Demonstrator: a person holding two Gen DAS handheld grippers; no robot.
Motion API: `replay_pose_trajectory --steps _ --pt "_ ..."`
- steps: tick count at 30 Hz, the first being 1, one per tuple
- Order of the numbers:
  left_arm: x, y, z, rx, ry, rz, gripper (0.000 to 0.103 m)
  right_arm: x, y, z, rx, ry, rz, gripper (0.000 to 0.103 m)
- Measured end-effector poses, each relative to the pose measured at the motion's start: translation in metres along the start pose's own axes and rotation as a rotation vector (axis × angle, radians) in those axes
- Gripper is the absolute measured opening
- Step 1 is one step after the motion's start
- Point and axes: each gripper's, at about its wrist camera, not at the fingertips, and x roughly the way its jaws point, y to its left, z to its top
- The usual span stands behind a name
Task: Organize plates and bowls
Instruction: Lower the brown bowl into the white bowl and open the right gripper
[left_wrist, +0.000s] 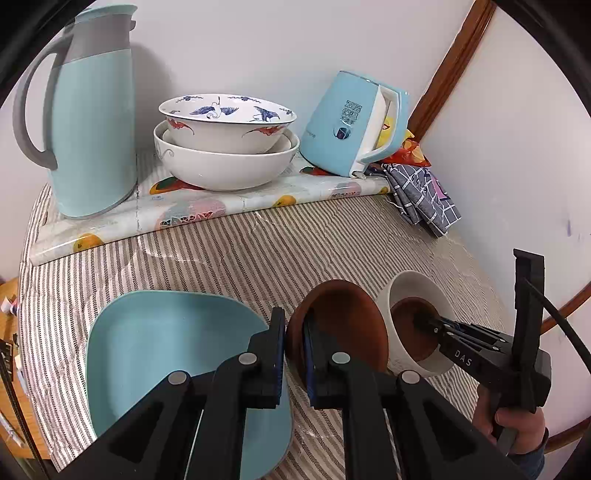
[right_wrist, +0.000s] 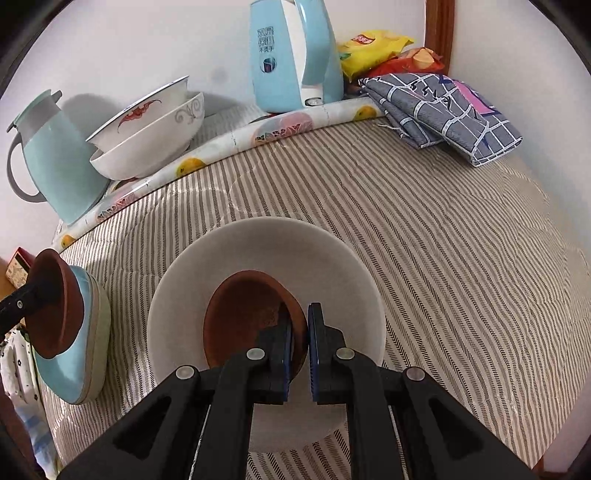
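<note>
Two hand-held tongs work over a desk (right_wrist: 424, 229) covered in a striped cloth, each clamped on the rim of a small brown dish. The left tongs (left_wrist: 294, 354) grip a brown dish (left_wrist: 340, 325) by its edge, holding it tilted above the desk beside a pale blue plate (left_wrist: 155, 354) that lies on the striped cloth. In the right wrist view, that same dish (right_wrist: 55, 302) appears at the far left, raised on edge just over the blue plate (right_wrist: 79, 369).

The right tongs (right_wrist: 300, 350) are closed on the rim of a second brown dish (right_wrist: 243, 317), which sits tilted inside a white bowl (right_wrist: 266, 243) resting on the desk. From the left wrist view, the white bowl (left_wrist: 410, 291) stands just to the right of the first dish, with the right tongs (left_wrist: 421, 319) reaching down into it and a hand (left_wrist: 517, 428) grasping the handle below.

At the back of the desk, against the wall, a bird-patterned bowl (left_wrist: 227, 122) is nested in a larger white bowl (left_wrist: 225, 166) on a fruit-print mat (left_wrist: 207, 210). A tall blue thermos jug (left_wrist: 92, 122) stands to their left, a blue electric kettle (left_wrist: 351, 125) to their right. A folded grey checked cloth (right_wrist: 450, 114) lies near the corner, with snack packets (right_wrist: 373, 48) behind it.
</note>
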Motion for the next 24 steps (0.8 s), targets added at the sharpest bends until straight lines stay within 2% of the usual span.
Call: replay_pose_trajectory --steps 14,24 --pt "0.003 0.002 0.0 -0.003 0.011 0.004 0.01 0.006 0.004 0.004 -0.056 0.024 -0.052 0.008" --pt "0.002 0.002 0.001 -0.009 0.01 0.001 0.01 0.011 0.01 0.004 -0.112 0.051 -0.086 0.012"
